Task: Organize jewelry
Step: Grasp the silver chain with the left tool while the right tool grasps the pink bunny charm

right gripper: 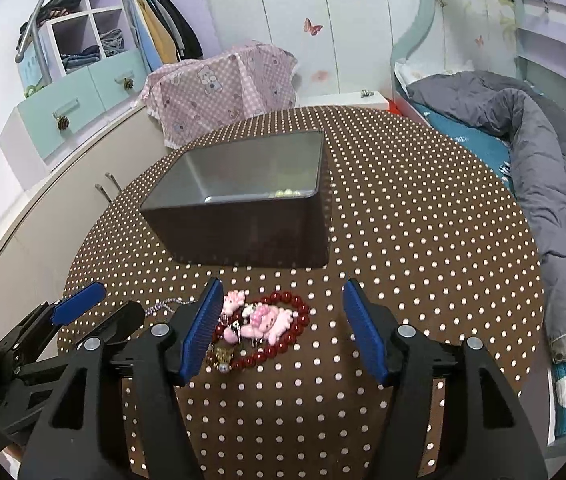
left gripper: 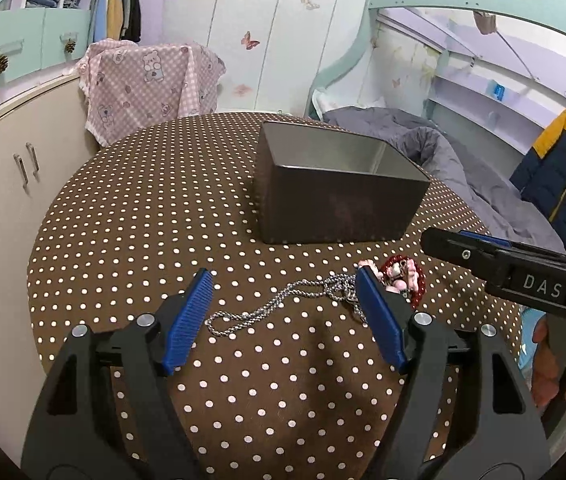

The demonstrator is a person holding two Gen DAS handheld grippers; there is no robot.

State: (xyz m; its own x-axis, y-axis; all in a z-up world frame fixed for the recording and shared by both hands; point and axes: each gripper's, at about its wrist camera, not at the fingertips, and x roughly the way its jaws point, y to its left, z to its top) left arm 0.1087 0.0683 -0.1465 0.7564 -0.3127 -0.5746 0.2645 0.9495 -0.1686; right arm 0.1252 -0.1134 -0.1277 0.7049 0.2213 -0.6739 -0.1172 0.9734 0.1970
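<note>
A dark metal box (left gripper: 339,196) stands open on the polka-dot table (left gripper: 143,220); it also shows in the right wrist view (right gripper: 243,224), with small pale beads (right gripper: 285,193) inside. A silver chain (left gripper: 279,304) lies between the fingers of my open left gripper (left gripper: 285,280), with its far end at the right finger. A red bead bracelet (right gripper: 283,344) with pink charms (right gripper: 263,320) lies between the fingers of my open right gripper (right gripper: 281,290), close to its left finger. The bracelet also shows in the left wrist view (left gripper: 405,276). Both grippers are empty.
A beige cabinet (left gripper: 7,168) stands left of the table. A pink cloth-covered object (right gripper: 223,92) is behind it. A bed with a grey duvet (right gripper: 543,168) lies to the right. My right gripper body (left gripper: 523,276) reaches in at the left view's right side.
</note>
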